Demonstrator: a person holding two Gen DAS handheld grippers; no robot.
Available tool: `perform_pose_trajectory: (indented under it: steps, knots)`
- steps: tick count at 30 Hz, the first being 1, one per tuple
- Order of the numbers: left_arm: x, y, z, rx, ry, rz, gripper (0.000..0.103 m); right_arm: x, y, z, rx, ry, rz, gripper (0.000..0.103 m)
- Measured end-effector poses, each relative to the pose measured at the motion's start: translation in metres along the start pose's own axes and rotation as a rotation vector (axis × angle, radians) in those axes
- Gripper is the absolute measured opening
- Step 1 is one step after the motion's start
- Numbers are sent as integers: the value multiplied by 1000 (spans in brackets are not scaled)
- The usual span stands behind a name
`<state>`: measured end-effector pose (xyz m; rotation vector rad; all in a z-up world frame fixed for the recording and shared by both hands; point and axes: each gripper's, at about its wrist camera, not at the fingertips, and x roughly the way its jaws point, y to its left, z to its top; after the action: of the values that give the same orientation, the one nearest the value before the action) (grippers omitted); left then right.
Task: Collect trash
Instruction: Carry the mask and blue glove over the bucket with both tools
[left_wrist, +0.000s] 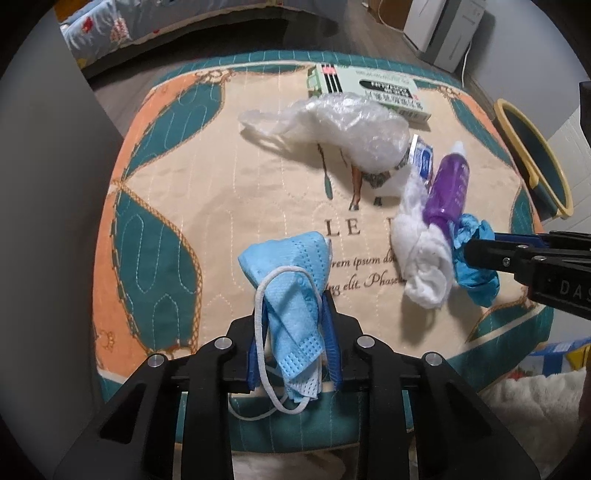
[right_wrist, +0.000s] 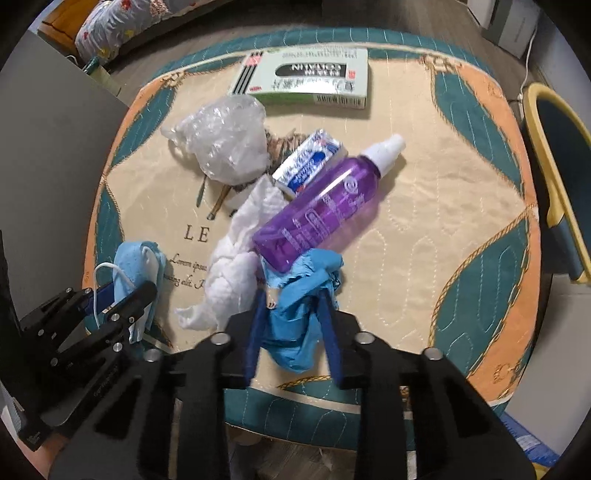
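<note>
The left gripper (left_wrist: 293, 332) is clamped on a blue face mask (left_wrist: 291, 291) (ear loop dangling) just above the quilted mat (left_wrist: 221, 177). The right gripper (right_wrist: 293, 325) has its fingers closed around a crumpled blue glove (right_wrist: 299, 295), which touches the purple spray bottle (right_wrist: 325, 210) and white tissue (right_wrist: 236, 266).

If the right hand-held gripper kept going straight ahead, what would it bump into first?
Probably the purple plastic spray bottle, lying just beyond the crumpled blue glove that sits between the right hand-held gripper fingers. Depth is uncertain.
</note>
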<state>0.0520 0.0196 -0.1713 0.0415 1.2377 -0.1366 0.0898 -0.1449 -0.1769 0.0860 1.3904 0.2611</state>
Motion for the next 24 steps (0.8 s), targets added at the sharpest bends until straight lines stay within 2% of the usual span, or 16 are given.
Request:
perform_pose_trajectory:
  steps: [4, 12, 18, 24]
  knots:
    - [-8, 4, 6, -13, -49, -17, 29, -14, -10, 5, 22, -30, 16, 23]
    - [-28, -11, 20, 28, -136, -19, 29, -69, -25, 27, 7, -184, 17, 23]
    - [-63, -23, 36, 74, -242, -21, 29, -114, -37, 44, -36, -313, -44, 23]
    - [-118, -46, 78, 183, -356, -33, 29, -154, -65, 55, -1, -410, -19, 23]
